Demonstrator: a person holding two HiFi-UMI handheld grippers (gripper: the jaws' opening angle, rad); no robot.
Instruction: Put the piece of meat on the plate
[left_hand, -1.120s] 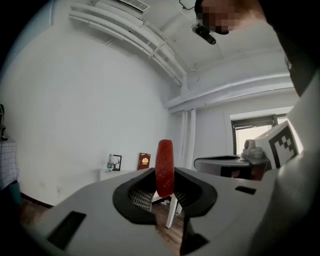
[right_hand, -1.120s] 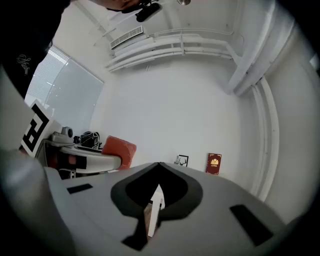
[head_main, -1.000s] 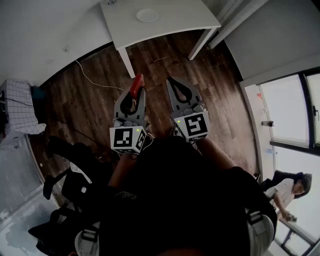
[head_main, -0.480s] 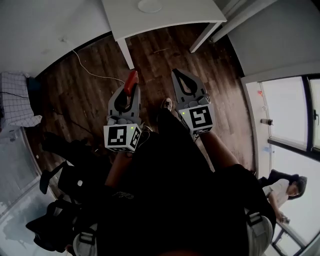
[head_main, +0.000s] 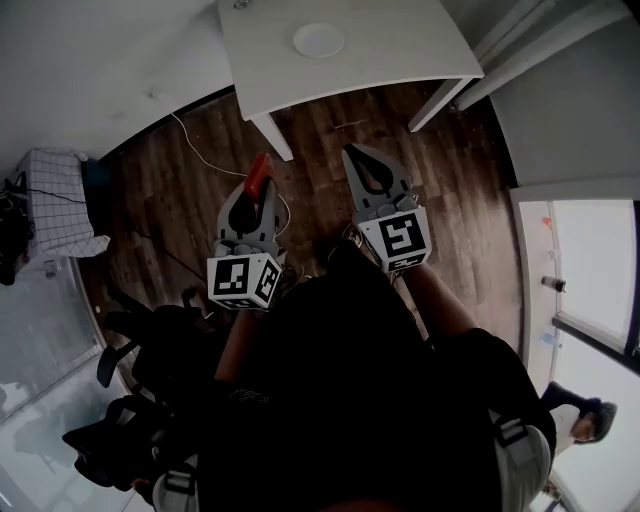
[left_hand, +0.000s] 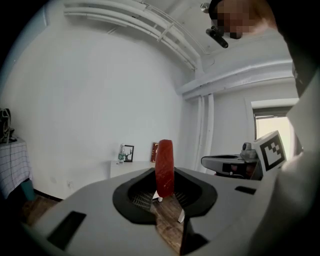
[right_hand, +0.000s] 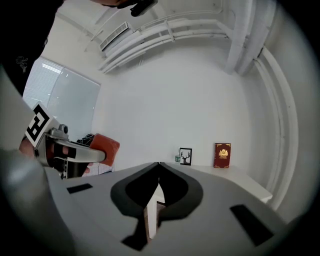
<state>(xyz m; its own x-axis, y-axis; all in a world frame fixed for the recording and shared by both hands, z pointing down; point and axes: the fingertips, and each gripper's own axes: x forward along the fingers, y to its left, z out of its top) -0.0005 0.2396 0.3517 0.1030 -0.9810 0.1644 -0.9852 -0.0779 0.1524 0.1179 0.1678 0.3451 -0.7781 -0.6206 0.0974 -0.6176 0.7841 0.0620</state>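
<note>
A red piece of meat stands upright between the jaws of my left gripper, which is shut on it. In the head view the meat pokes out past the jaw tips, above the wooden floor. My right gripper is beside it on the right, shut and holding nothing; its closed tips point toward the table. A small white plate lies on the white table ahead of both grippers. From the right gripper view, the left gripper and its meat show at the left.
A framed picture, a red book and a small bottle stand at the table's back against the wall. A table leg and a cable are ahead on the floor. Black bags lie lower left, a checked cloth at left.
Both grippers have moved forward toward the table, which now fills more of the head view's top. The meat stays held in the left gripper. The person by the window has slid almost out of view.
</note>
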